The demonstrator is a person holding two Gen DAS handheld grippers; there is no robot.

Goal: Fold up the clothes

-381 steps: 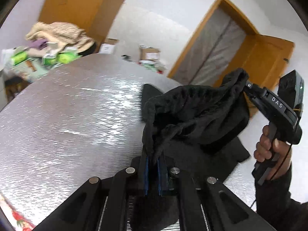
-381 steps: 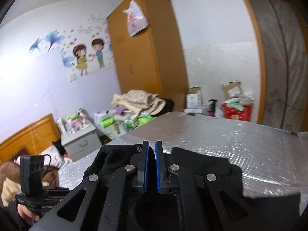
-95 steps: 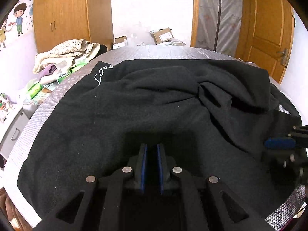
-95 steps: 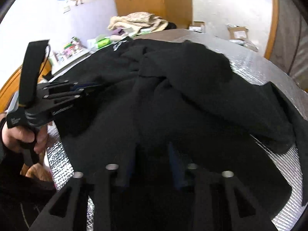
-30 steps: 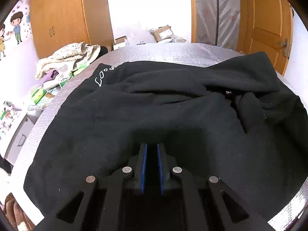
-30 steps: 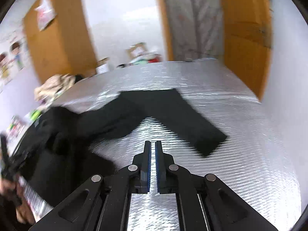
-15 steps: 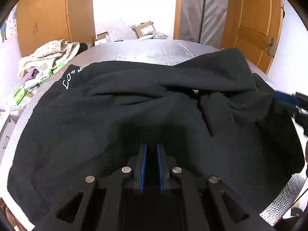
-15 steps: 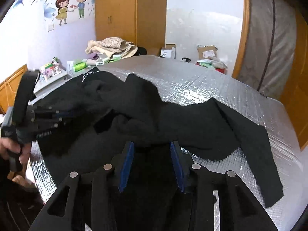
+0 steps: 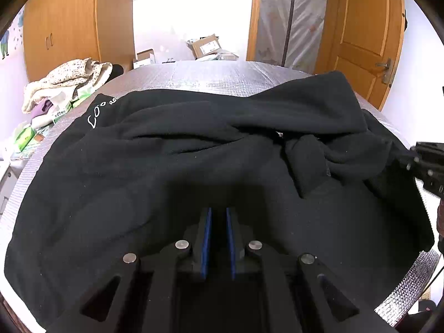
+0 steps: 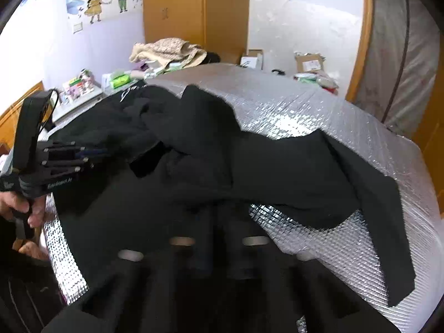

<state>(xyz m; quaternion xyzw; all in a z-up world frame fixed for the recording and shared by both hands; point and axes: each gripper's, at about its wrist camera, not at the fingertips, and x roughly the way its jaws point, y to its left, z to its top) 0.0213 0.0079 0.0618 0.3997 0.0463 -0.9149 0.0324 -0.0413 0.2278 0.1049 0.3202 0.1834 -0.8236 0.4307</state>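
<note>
A black garment (image 9: 166, 180) with small white lettering lies rumpled across the silver foil table (image 9: 222, 80). My left gripper (image 9: 218, 211) sits low at its near edge, blue pads a narrow gap apart with black cloth between them. From the right wrist view the left gripper (image 10: 97, 152) bites the garment's (image 10: 277, 166) left hem. My right gripper (image 10: 219, 222) is blurred and dark, its jaws closing tight on the cloth's near edge. In the left wrist view the right gripper (image 9: 408, 156) has folds drawn to its tip. One sleeve (image 10: 388, 236) trails right over the table (image 10: 305, 111).
A beige clothes pile (image 9: 66, 80) and tissue packs (image 9: 27, 136) crowd the left beyond the table. Cardboard boxes (image 9: 205, 45) stand on the floor behind, a wooden door (image 9: 360, 41) at right. A person's hand (image 10: 30, 208) holds the left gripper's handle.
The right gripper swung from over the bare table back to the garment, its blue pads stood wide half a second ago, and they have now come together. The left gripper's view panned slightly.
</note>
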